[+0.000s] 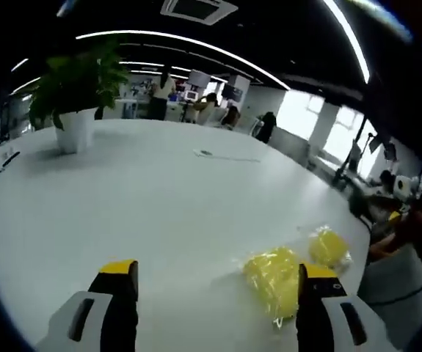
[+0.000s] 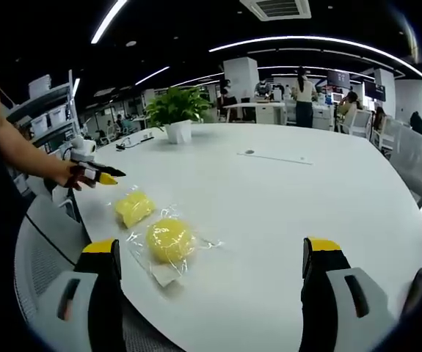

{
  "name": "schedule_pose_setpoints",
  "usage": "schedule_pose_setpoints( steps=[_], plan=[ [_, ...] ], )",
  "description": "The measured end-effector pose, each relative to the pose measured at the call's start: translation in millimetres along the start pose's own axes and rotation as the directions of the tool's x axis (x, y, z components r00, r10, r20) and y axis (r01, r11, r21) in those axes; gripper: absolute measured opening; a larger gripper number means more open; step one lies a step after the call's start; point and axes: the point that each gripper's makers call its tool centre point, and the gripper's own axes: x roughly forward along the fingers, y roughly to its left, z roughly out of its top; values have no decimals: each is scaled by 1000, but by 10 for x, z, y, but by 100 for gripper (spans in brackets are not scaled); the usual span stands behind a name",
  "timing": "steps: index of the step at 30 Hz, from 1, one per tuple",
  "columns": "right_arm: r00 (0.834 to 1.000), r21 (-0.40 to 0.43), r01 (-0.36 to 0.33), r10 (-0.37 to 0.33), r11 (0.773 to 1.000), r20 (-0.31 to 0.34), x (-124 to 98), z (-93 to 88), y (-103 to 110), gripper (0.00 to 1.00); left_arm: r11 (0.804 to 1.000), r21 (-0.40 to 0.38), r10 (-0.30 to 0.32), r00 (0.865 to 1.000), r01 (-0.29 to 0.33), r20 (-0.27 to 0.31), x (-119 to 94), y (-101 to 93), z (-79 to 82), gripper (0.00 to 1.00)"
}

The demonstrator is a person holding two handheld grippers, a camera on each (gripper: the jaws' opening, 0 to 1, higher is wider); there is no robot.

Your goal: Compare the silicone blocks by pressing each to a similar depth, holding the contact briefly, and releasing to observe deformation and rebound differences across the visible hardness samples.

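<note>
L gripper view, left to right: potted plant [image 1: 75, 95] in a white pot at far left on the white table [image 1: 144, 198]; ppl standing in the bkgd office. Left gripper [image 1: 218, 293] jaws wide apart, yellow-tipped, nothing between them, above bare tabletop. Two yellow silicone blocks [image 1: 273, 275] in clear plastic wrap lie near the right jaw; rounder one [image 1: 328, 246] just beyond.

R gripper view, left to right: the person's arm with the other gripper at the table edge; blocks [image 2: 135, 206] and [image 2: 169, 239] side by side nr left jaw. Right gripper [image 2: 214, 282] jaws open, empty. No legible writing or labels anywhere.
</note>
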Motion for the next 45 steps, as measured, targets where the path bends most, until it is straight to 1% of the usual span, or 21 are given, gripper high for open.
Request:
schedule_pose_setpoints(
  steps=[1,3,8,10,12,14,17,19,20,23,28,31,35,36,38,39,40,41,43,44,45],
  plan=[
    [1000,-1,2,-2,1000,0,-3,3,-8,96,1000,23,-7,1000,7,22,-77,-36,59,100],
    [1000,-4,3,-3,1000,0,-14,15,-20,96,999,27,-18,1000,18,21,-227,-123,80,100],
    [1000,-2,9,-9,1000,4,-42,22,-70,96,998,55,-35,999,33,30,-519,-232,47,100],
    [1000,10,16,-16,1000,8,-59,7,-93,96,999,31,-34,999,33,36,-592,-244,36,100],
    [1000,16,21,-21,1000,8,-77,-19,-88,96,1000,-12,-13,999,13,45,-676,-240,3,100],
    [1000,24,21,-21,999,2,-106,-51,-62,96,999,-45,-14,999,16,44,-719,-290,-30,100],
    [999,28,31,-32,999,9,-185,-57,-36,96,999,-37,-26,998,28,56,-753,-394,-33,100],
    [999,31,35,-36,999,12,-225,-54,-18,96,999,-4,-35,999,35,37,-751,-457,-62,100],
    [999,30,37,-37,999,10,-238,-62,-9,96,999,8,-37,999,37,39,-747,-471,-59,100],
    [999,30,43,-43,999,-3,-281,-97,14,96,999,3,-54,998,54,45,-752,-568,-53,100],
    [999,28,35,-35,999,0,-315,-68,53,96,999,-13,-47,997,48,57,-834,-569,-18,100],
    [1000,26,27,-27,999,5,-307,-94,27,96,999,-28,-35,996,37,87,-871,-532,65,100],
    [1000,35,11,-11,999,2,-288,-106,44,96,999,-27,-21,997,23,80,-910,-553,108,100],
    [1000,35,9,-9,999,11,-293,-77,53,96,1000,-16,-18,997,19,72,-933,-586,125,100],
    [1000,40,10,-10,999,12,-301,-32,55,96,999,-35,-17,997,20,69,-970,-622,176,100],
    [1000,36,4,-4,999,10,-324,5,89,96,999,-34,-17,997,19,69,-975,-633,186,100],
    [1000,30,-1,1,1000,13,-329,21,100,96,1000,-9,-11,997,12,71,-991,-670,223,100],
    [1000,14,-15,15,1000,16,-336,37,117,96,1000,21,-21,997,20,77,-991,-703,246,100],
    [1000,15,-20,20,1000,-10,-318,-32,97,96,999,42,-23,998,21,62,-980,-695,208,100],
    [999,31,-34,34,999,-17,-310,-68,113,96,999,35,-21,998,19,55,-972,-663,169,100],
    [999,21,-37,38,999,-21,-310,-88,124,96,1000,21,-17,999,16,51,-974,-638,140,100]
  ],
)
